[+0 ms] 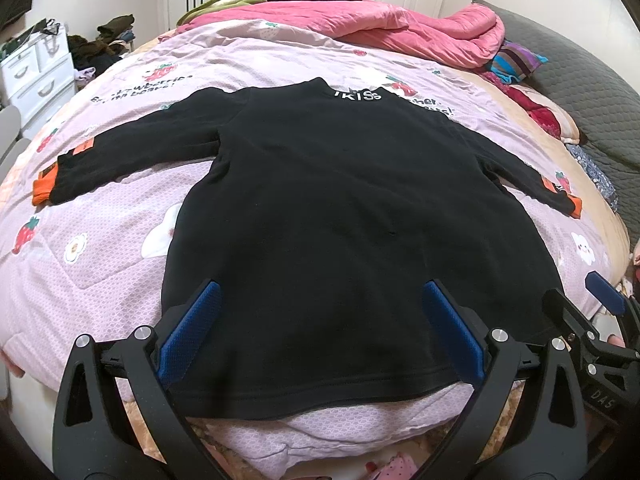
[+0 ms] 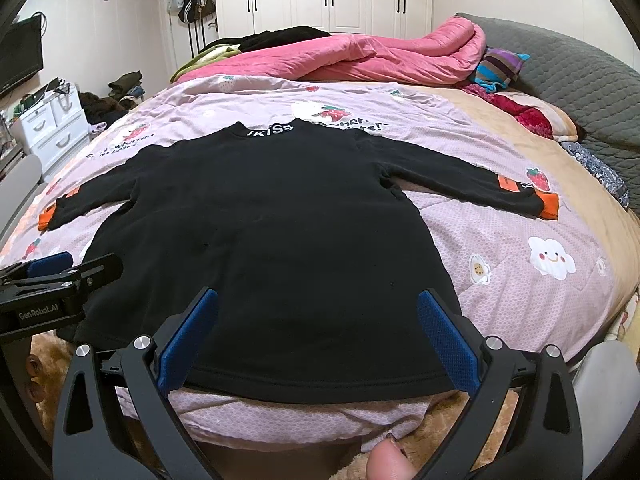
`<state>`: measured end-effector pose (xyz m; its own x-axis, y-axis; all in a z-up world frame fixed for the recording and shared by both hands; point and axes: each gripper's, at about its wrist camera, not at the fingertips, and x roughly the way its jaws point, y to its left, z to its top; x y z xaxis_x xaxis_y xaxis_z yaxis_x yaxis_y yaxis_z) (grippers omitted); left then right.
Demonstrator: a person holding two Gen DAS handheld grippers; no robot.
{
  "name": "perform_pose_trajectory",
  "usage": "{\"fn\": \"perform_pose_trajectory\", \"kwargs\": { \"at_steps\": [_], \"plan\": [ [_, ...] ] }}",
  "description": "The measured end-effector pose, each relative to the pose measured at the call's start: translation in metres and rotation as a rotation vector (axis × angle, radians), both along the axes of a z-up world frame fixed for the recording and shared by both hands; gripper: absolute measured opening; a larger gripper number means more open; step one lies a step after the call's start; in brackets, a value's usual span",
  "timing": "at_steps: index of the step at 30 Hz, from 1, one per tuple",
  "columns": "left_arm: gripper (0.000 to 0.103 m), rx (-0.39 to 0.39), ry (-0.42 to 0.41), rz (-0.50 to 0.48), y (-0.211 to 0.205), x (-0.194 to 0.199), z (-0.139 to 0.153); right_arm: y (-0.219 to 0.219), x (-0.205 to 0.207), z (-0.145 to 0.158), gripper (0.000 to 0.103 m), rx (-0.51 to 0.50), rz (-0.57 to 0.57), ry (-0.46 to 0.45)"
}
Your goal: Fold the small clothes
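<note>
Strawberry-print bedspread (image 1: 120, 264) carries a black sweatshirt (image 1: 320, 208), spread flat: soft, limp, light. Left tool (image 1: 318, 332) and right tool (image 2: 316, 334) hover spread apart, empty; take hold at the hem corners.

- Left gripper (image 1: 318, 332): black angular frame arms, silver round screws, blue textured finger pads (image 1: 190, 330).
- Right gripper (image 2: 318, 336): same black frame, silver screws, blue mesh-like pads (image 2: 448, 344).
- White "GenRobot.AI" lettering on black body.
- Bare fingertip (image 2: 386, 462), skin-toned.
</note>
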<state>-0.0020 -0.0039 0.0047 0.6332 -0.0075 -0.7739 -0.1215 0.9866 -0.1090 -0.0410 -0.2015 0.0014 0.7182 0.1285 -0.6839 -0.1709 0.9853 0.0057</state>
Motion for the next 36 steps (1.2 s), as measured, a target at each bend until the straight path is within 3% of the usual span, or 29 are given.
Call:
{"fn": "perform_pose_trajectory", "kwargs": {
  "at_steps": [36],
  "plan": [
    [0.095, -0.003, 0.001, -0.006, -0.0021, 0.0033, 0.0033, 0.0, 0.0005, 0.0077, 0.099, 0.016, -0.003, -0.016]
  ]
}}
